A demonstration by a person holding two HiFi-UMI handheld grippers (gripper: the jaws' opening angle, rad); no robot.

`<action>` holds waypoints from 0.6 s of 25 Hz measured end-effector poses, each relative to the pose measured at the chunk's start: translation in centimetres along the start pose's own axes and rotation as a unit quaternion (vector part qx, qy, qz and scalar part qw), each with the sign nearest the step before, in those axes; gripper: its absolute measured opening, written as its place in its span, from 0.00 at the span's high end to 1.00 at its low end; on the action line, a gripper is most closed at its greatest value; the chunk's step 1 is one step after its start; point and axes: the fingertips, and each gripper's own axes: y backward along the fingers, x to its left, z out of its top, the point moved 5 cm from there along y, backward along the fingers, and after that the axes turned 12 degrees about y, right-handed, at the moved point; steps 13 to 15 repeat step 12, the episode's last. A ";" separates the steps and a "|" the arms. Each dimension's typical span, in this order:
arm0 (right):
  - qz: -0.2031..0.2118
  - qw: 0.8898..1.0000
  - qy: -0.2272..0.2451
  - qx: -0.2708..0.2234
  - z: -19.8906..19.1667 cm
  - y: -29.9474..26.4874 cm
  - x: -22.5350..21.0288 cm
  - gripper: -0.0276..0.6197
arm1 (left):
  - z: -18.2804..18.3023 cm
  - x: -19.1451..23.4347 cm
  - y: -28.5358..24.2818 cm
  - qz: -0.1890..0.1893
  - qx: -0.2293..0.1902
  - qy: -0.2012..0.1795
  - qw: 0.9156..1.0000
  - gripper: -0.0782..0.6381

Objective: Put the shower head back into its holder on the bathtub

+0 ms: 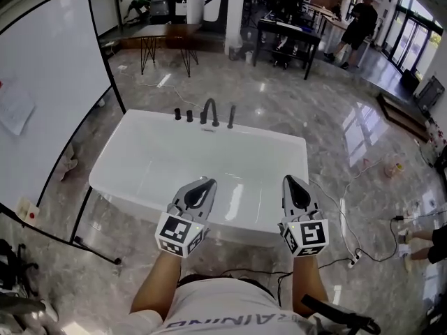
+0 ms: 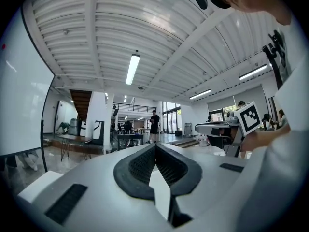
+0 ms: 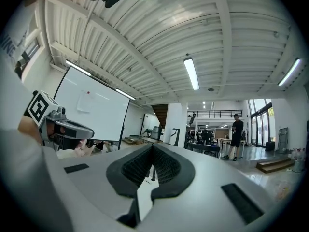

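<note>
At the near side of the white bathtub [image 1: 157, 160], we stand with both tools held level above the rim, well apart from the fittings on the far edge. The left gripper [image 1: 208, 183] is clenched on nothing, its ribbed pads meeting in its own view [image 2: 155, 147]. The right gripper [image 1: 292, 181] is likewise closed and empty [image 3: 152, 148]. Across the tub, the curved faucet [image 1: 209, 112] rises between two short knobs [image 1: 183, 114] and a slim dark upright piece [image 1: 231, 116]. We take that piece for the shower head, standing in or just beside its holder, but it is too small to tell which, and no hose can be made out. If it is not yet seated, we judge the job to be at the reach. One gripper should cross the tub and part its jaws before arriving, not at the last instant. It should close on the handle's straight shaft, away from the tapered end, so the piece does not pivot. Lowering it plumb into the socket matters most, since a tilted entry could jam it or knock it into the tub. The other gripper is best kept clear of the spout.
</note>
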 end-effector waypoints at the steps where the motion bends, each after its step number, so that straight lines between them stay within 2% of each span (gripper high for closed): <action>1: 0.000 1.000 0.000 0.001 -0.2 0.2 -0.5 0.94 | 0.0 -0.5 -0.3 -0.002 0.002 -0.002 1.000 0.87; 5: 0.004 1.000 -0.001 0.003 -1.4 0.5 -1.2 0.94 | -0.7 -1.6 -1.4 -0.004 0.005 -0.005 1.000 0.87; 15: 0.006 1.000 -0.002 0.012 -2.3 1.0 0.1 0.94 | -1.5 -0.6 -0.4 0.001 0.007 0.007 1.000 0.87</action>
